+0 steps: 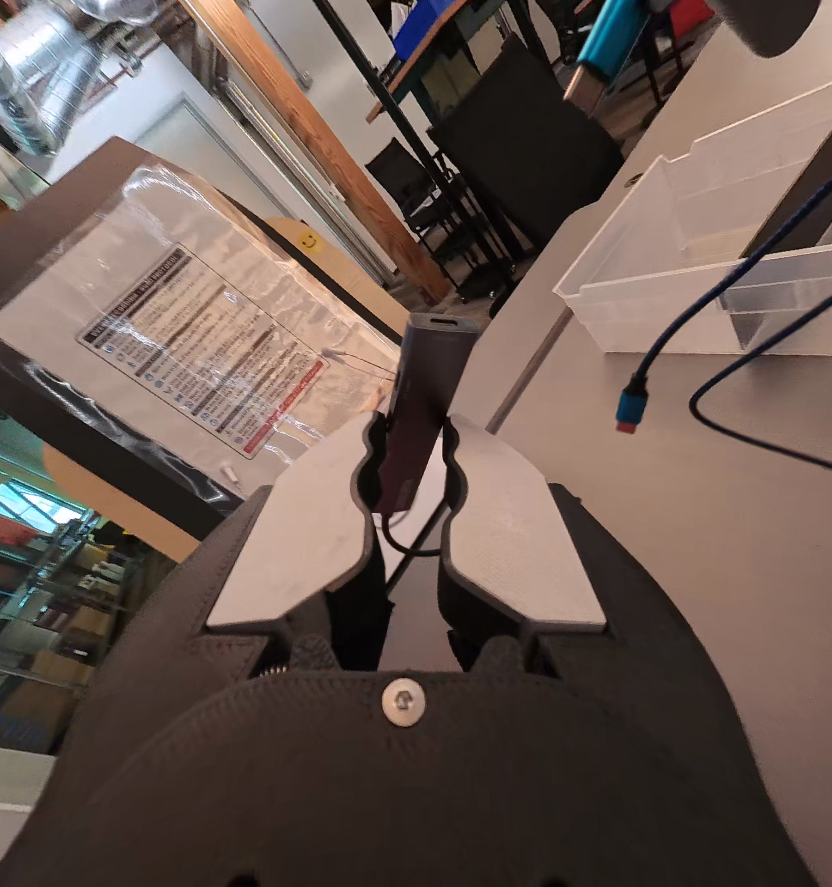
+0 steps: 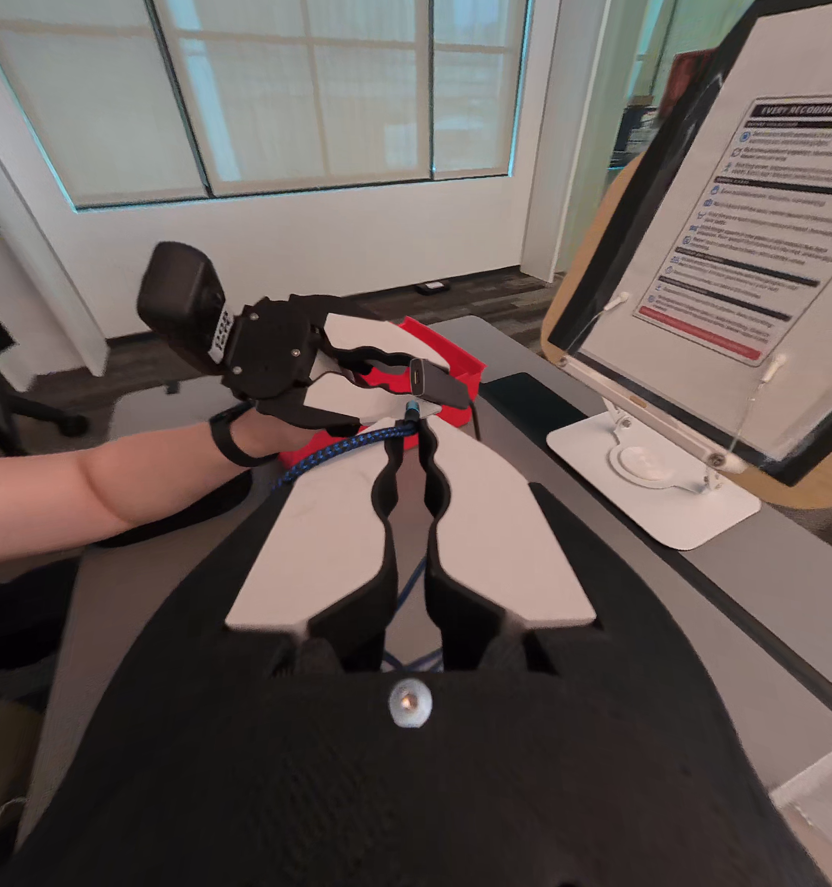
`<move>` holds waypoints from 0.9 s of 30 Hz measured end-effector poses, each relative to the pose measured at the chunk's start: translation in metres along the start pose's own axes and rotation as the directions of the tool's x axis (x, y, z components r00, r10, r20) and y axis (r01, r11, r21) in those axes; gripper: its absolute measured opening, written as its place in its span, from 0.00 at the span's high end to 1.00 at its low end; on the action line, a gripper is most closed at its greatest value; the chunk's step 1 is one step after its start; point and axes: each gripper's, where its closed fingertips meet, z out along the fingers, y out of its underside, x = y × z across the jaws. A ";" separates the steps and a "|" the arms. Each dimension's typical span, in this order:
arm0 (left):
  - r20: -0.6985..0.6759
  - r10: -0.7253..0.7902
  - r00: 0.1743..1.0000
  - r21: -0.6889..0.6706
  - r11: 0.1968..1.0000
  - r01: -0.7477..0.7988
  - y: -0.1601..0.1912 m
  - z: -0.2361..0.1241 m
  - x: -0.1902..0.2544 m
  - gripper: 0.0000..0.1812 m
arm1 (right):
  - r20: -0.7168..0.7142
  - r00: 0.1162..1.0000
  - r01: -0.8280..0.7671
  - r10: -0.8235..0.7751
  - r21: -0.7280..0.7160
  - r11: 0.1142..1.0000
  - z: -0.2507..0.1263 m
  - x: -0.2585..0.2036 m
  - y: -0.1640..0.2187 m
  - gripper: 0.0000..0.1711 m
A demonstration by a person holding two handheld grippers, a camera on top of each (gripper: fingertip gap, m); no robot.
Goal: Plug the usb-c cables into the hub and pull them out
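Note:
My left gripper [image 1: 414,425] is shut on a dark grey hub [image 1: 433,365], which stands up between its fingertips with an empty USB-C port at the far end. A short black lead curls from the hub's near end. My right gripper [image 2: 407,432] is shut on a blue braided cable [image 2: 337,451], whose teal plug [image 2: 411,411] sticks out of the fingertips just below the hub [image 2: 445,384]. The plug is outside the port. In the right wrist view the left gripper [image 2: 428,389] holds the hub in the air, port end facing me. Another blue plug with a red tip [image 1: 632,403] hangs from the cable.
A clear sign holder on a white stand [image 2: 654,461] stands on the grey table [image 2: 572,552] at the right. A red bin [image 2: 447,355] sits behind the hub. Clear plastic bins [image 1: 644,269] lie on the table. A person's bare forearm [image 2: 116,480] reaches in from the left. Tip to tip, the grippers are about 11 cm apart.

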 end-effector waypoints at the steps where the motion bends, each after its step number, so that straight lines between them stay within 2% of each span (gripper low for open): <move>1: 0.013 0.007 1.000 0.005 1.000 -0.007 0.000 -0.001 -0.001 0.88 | -0.031 0.999 0.029 -0.030 -0.013 0.999 0.004 -0.003 0.000 0.96; 6: 0.043 0.045 0.998 0.016 0.999 -0.046 -0.004 -0.002 0.000 0.89 | -0.138 0.961 0.231 -0.239 -0.070 0.970 0.015 -0.014 0.000 0.96; 8: 0.057 0.077 0.995 0.021 0.997 -0.078 -0.006 -0.003 0.003 0.88 | -0.152 0.949 0.264 -0.277 -0.100 0.959 0.018 -0.016 0.003 0.96; 18: 0.093 0.190 0.977 0.015 0.981 -0.192 -0.009 -0.002 0.012 0.88 | -0.161 0.965 0.193 -0.207 -0.099 0.976 0.023 -0.008 0.009 0.96; 27: 0.085 0.203 0.976 0.021 0.979 -0.205 -0.011 -0.001 0.018 0.88 | -0.153 0.963 0.202 -0.221 -0.129 0.971 0.030 -0.004 0.018 0.96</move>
